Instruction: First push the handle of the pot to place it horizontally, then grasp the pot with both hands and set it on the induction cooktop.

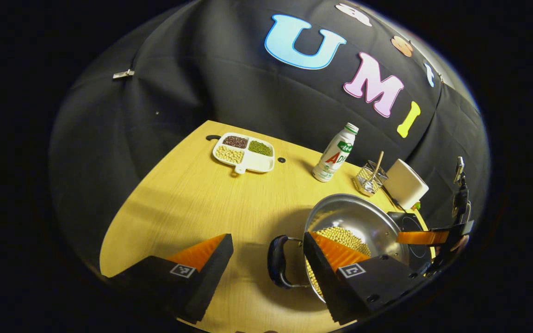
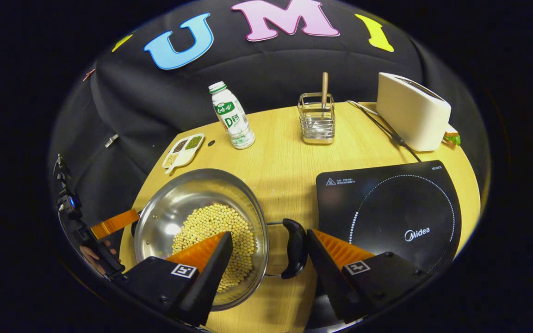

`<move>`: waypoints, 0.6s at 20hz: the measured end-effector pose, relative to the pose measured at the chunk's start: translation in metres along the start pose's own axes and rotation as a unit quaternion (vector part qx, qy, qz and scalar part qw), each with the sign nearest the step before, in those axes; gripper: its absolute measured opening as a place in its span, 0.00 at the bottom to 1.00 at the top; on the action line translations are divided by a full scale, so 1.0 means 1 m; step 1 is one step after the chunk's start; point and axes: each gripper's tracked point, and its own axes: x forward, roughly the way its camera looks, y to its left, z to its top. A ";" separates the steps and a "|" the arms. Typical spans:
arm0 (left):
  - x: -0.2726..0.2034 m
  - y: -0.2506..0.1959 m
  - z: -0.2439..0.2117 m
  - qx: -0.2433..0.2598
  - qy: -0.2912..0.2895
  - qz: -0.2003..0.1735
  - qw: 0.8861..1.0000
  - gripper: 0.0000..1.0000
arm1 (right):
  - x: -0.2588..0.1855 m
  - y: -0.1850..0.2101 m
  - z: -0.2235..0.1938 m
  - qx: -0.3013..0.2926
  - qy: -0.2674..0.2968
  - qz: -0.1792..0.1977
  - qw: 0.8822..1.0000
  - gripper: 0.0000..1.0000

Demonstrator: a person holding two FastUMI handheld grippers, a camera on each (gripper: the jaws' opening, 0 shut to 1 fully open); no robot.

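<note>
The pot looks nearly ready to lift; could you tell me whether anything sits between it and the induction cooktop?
Nothing visible does. In the right gripper view, only bare table and the pot's own side handle separate the pot from the induction cooktop. The bottle, utensil rack and toaster stand farther back.

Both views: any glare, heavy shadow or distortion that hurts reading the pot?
Left gripper view: the pot sits in shadow at the bent fisheye edge, its far wall shining. Right gripper view: a bright glare patch on the pot's inner wall; its beans and the cooktop stay sharp.
</note>
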 end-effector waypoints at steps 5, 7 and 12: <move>0.010 -0.012 -0.015 -0.006 0.031 -0.040 0.999 0.94 | 0.012 0.003 -0.011 -0.003 0.002 -0.010 1.000 0.99; 0.013 -0.011 -0.021 -0.008 0.042 -0.039 0.998 0.93 | 0.016 0.006 -0.013 -0.004 0.001 -0.015 1.000 0.97; 0.018 -0.006 -0.035 -0.015 0.067 -0.039 0.997 0.80 | 0.032 0.006 -0.025 -0.017 0.011 -0.035 0.999 0.86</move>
